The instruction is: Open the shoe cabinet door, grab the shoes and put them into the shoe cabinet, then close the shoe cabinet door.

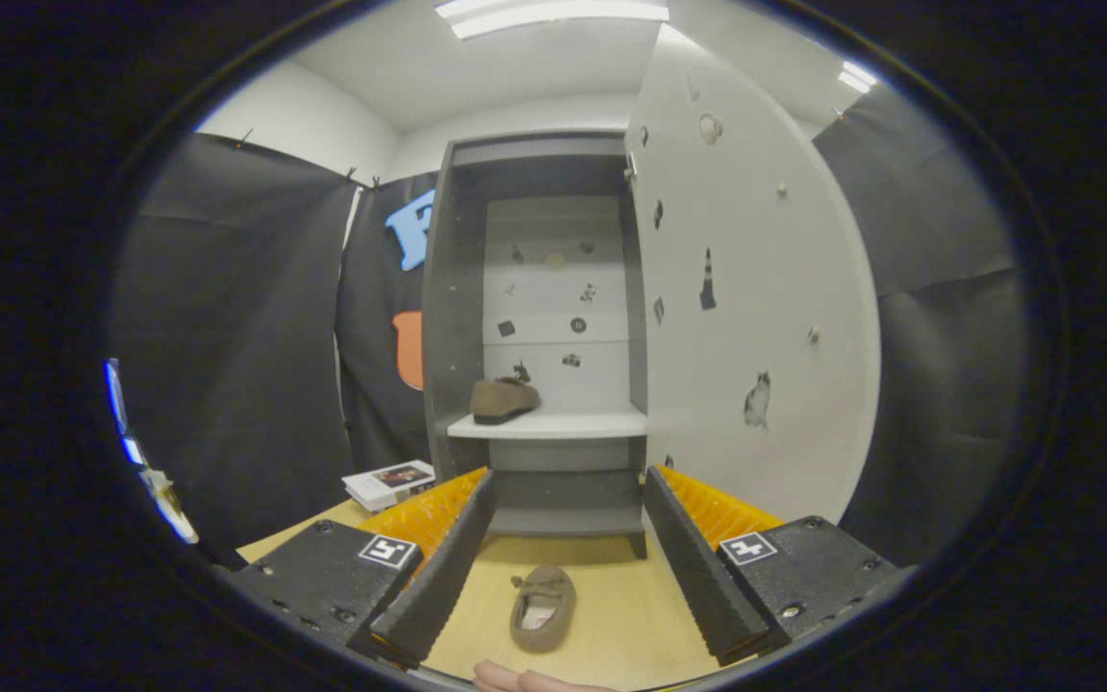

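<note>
Gripper view. The gripper (568,567) hangs with its fingers spread wide and nothing between them, above a pale wooden table (650,605). One brown slipper (543,607) lies on the table between the fingers, toe toward the cabinet (539,336), opening facing up, touching neither finger. A second slipper (504,399) already rests on the left part of the white shelf (553,424) inside the cabinet. The door (755,288) stands swung open on the right. A book (388,483) lies on the table near the cabinet's left foot, and a fingertip (505,678) shows at the near edge of the table, just behind the slipper.

Handling, as judged: the slipper looks light and soft, with a fabric upper that folds under pressure, so it is unlikely to break but may sag or twist in the grip. The firmest hold is probably across the sides at mid-length, or pinching the rim at the heel, where the sole gives some stiffness. The toe, with its small bow, seems too limp to carry the load.
</note>
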